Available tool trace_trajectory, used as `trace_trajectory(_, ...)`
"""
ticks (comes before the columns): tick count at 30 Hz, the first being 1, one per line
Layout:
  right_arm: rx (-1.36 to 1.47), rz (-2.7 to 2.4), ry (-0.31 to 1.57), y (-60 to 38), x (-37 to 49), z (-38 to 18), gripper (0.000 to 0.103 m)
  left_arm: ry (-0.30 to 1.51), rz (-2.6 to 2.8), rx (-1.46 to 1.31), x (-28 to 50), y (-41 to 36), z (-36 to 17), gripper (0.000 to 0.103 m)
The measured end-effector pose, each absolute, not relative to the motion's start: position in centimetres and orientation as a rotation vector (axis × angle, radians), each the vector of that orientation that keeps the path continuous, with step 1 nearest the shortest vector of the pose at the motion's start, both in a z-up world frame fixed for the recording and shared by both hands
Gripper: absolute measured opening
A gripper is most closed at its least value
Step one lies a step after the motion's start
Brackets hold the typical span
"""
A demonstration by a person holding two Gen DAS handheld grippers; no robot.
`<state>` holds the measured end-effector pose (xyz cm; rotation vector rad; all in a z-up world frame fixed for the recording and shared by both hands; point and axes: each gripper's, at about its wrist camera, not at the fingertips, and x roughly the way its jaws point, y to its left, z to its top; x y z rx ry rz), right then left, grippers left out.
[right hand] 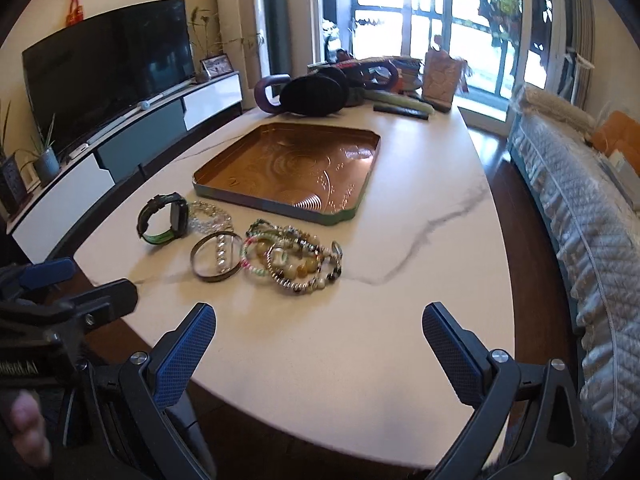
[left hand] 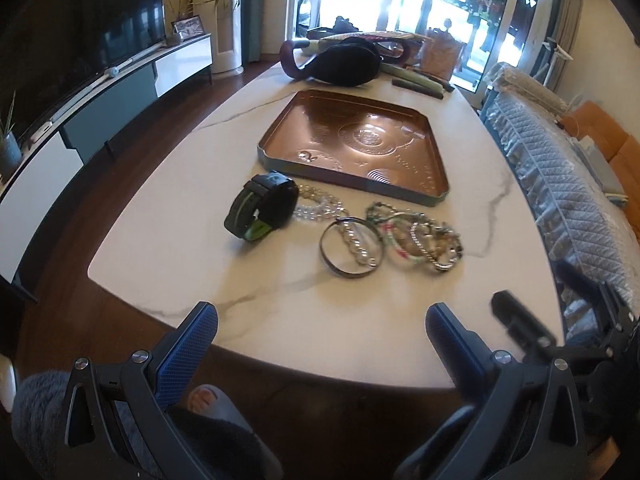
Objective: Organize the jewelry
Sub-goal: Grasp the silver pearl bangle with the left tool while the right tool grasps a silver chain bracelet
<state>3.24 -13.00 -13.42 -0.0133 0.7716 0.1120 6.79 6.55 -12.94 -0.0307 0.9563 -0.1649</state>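
We see the jewelry gathered in a loose cluster on the white marble-look table point(left hand: 168, 264), just in front of the copper-coloured tray point(left hand: 352, 148), on the side nearest us. The tray is shallow, with an embossed pattern on its shiny floor and a greenish outer wall; only a small, indistinct item glints in its left front corner.

Closest to the tray's left front corner lies a black watch point(left hand: 260, 210) with a green-lined strap, resting on its side. Touching it, toward the tray's front edge, is a clear bead bracelet point(left hand: 318, 206). In front of that sits a dark metal bangle point(left hand: 352, 249), lying flat with a strand of pale beads across its ring. Beside the bangle, off the tray's right front corner, is a pile of bracelets point(left hand: 420, 238): green and pink cord, silver chain, amber and mottled beads, all overlapping so that we cannot count them.

Beyond the tray, at the table's far end, lies a black pouch point(left hand: 348, 62) among other clutter.

Our left gripper point(left hand: 322, 330) hovers over the table's near edge, well short of the tray, its blue-padded fingers point(left hand: 202, 332) spread wide and holding nothing. Our right gripper point(right hand: 320, 330) hangs likewise over the near edge, fingers point(right hand: 444, 334) wide apart, touching nothing.
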Motion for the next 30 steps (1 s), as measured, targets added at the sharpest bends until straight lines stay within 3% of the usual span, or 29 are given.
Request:
trace_trajectory(13,0.017,0.434,0.855,-16.7,10.2,-14.4,0.103,1.081,-0.308,-0.065,13.2,7.5,-16.8,0.102)
trace_trajectory(22,-0.024,0.575,0.888,-13.9,11.1,-17.1,0.103,1.076,-0.352,0.067,14.7,4.2,-18.4,0.092)
trace_trajectory(25,0.011,0.6,0.941,-13.7,12.1,-18.2,0.09,1.075,-0.355,0.101,15.2,3.5,-19.0,0.082)
trace_trajectory(26,0.027,0.605,0.962,-13.8,12.5,-18.6,0.081,1.075,-0.354,0.107,15.4,3.5,-19.0,0.079)
trace_trajectory(28,0.036,0.596,0.975,-14.1,13.0,-19.1,0.076,1.061,-0.364,0.112,15.7,3.3,-18.9,0.078)
trace_trajectory(30,0.044,0.602,0.973,-14.1,13.4,-19.3,0.065,1.055,-0.378,0.103,15.9,3.1,-18.9,0.077)
